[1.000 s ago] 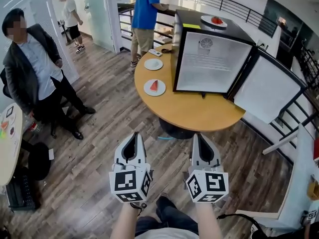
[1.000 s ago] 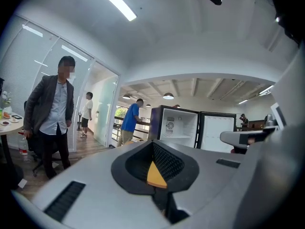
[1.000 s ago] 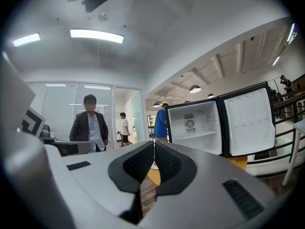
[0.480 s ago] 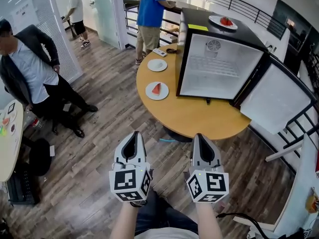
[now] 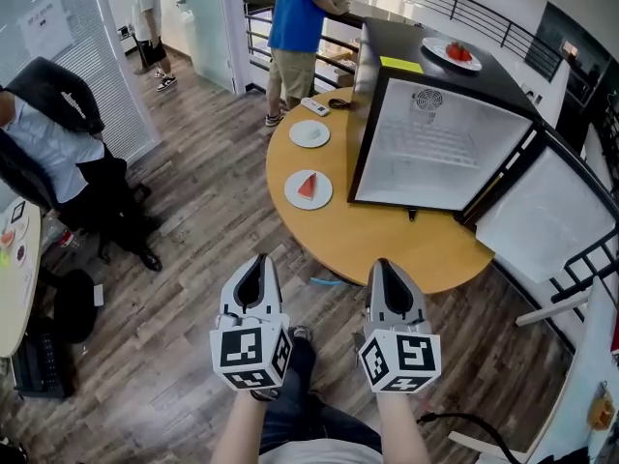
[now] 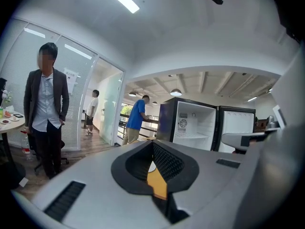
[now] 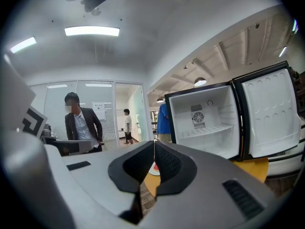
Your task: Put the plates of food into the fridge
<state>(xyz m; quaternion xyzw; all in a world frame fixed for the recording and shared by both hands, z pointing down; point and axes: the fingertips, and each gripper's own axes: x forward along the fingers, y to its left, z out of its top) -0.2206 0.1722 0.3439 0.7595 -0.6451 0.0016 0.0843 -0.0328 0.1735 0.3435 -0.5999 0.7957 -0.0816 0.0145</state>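
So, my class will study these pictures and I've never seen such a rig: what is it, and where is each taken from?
No robot here: a person holds a two-jaw claw in each hand. The head view looks down on the left claw and right claw; the other two cameras ride on the claws. Both are shut, holding nothing. Ahead, a round table carries an open, empty fridge, a nearer plate with a red slice and a farther plate. A third plate sits on top of the fridge.

fridge [image 5: 430,148] mouth open, facing near | door [image 5: 542,218] swung right, blocks that side | worktop [image 5: 387,240] edge bare in front | person in blue [image 5: 295,17] behind
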